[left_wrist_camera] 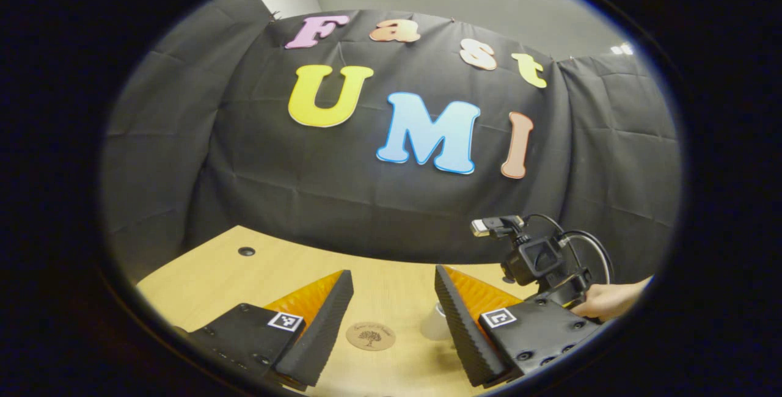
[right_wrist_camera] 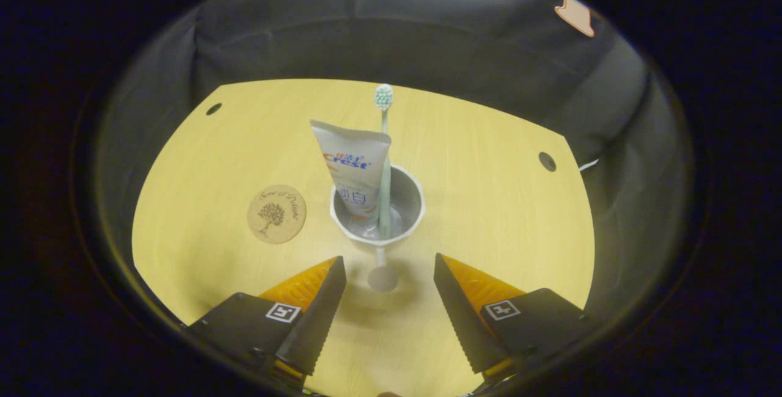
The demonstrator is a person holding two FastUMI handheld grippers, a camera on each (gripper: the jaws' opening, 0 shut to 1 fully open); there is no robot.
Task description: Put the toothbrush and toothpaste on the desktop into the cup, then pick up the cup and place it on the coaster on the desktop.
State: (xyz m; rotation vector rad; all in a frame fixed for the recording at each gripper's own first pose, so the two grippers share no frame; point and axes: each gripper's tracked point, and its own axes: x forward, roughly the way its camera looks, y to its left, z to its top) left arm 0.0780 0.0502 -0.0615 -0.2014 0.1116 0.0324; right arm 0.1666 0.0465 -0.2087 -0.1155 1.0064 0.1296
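In my right gripper view the coaster [right_wrist_camera: 276, 214] lies left of the cup [right_wrist_camera: 377, 214], apart from it on the desktop [right_wrist_camera: 489, 201]. Toothpaste [right_wrist_camera: 353, 168] and toothbrush [right_wrist_camera: 384, 159] stand upright inside. My right gripper [right_wrist_camera: 390, 290], fingers spread and empty, straddles the cup's line just short of it, nothing between. I judge it nearer; my left gripper [left_wrist_camera: 394, 317] hangs released, higher.

toothpaste [right_wrist_camera: 351, 168] and green toothbrush [right_wrist_camera: 384, 159] stand upright in the pale stemmed cup [right_wrist_camera: 377, 211]. the round tree-printed coaster [right_wrist_camera: 276, 214] lies just left of it.
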